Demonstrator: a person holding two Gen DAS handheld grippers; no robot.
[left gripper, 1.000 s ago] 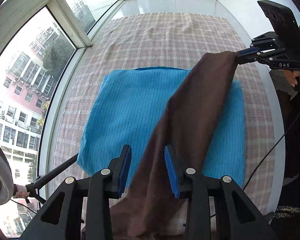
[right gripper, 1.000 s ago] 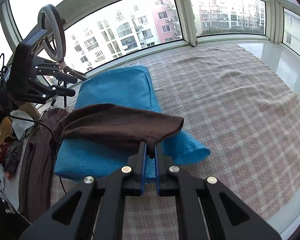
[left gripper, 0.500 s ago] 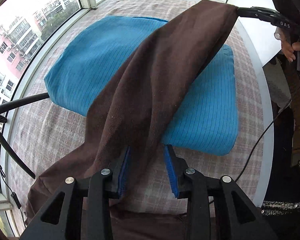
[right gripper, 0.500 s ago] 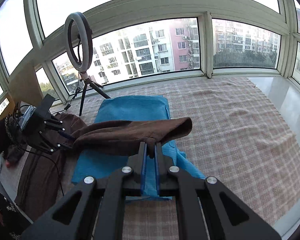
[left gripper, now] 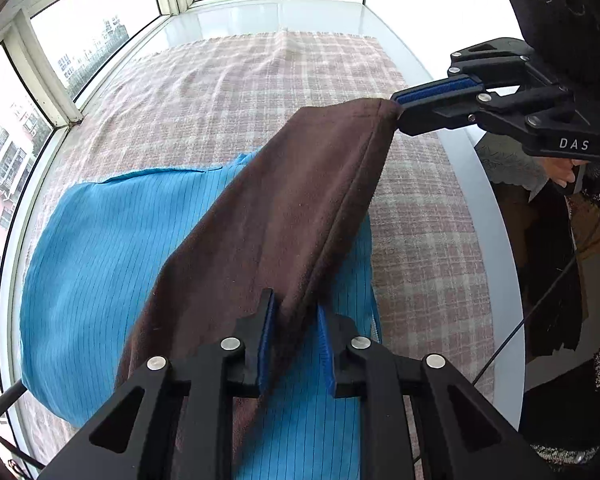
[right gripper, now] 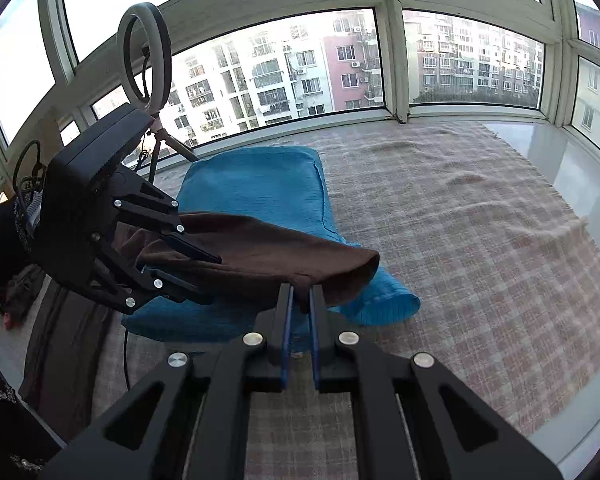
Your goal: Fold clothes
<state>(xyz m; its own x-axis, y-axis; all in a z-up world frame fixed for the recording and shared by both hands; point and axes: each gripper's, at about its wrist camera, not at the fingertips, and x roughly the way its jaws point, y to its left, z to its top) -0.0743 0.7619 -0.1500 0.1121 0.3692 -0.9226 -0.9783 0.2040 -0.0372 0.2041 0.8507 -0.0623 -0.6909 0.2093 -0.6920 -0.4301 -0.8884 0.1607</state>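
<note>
Brown cloth (left gripper: 284, 216), a soft garment with a stitched seam along one edge, hangs in a slack band in the air between the two tools, above a blue folded garment (left gripper: 112, 264) that lies on a checked blanket (left gripper: 284, 92) beside the windows. The right tool (right gripper: 299, 300) has its jaws pressed together on a small tuck at the hem of the brown cloth, and that end drapes off to one side in a rounded fold. The left tool (left gripper: 294, 334) is closing its jaws on the other stretch of the cloth, which runs between its blue pads (left gripper: 265, 344); one pad touches the fabric, while the other looks just clear of it, so the pinch seems not quite made. The rest of the brown cloth trails down over the near edge of the blanket. Judging from the way it sags and creases, the fabric is light, limp and a little fuzzy, not slippery, and it will not hold any shape by itself. Best holds are likely on the seam or hem, where the layers are thicker, with the two holds kept well apart so the band stays taut enough to lay flat.
</note>
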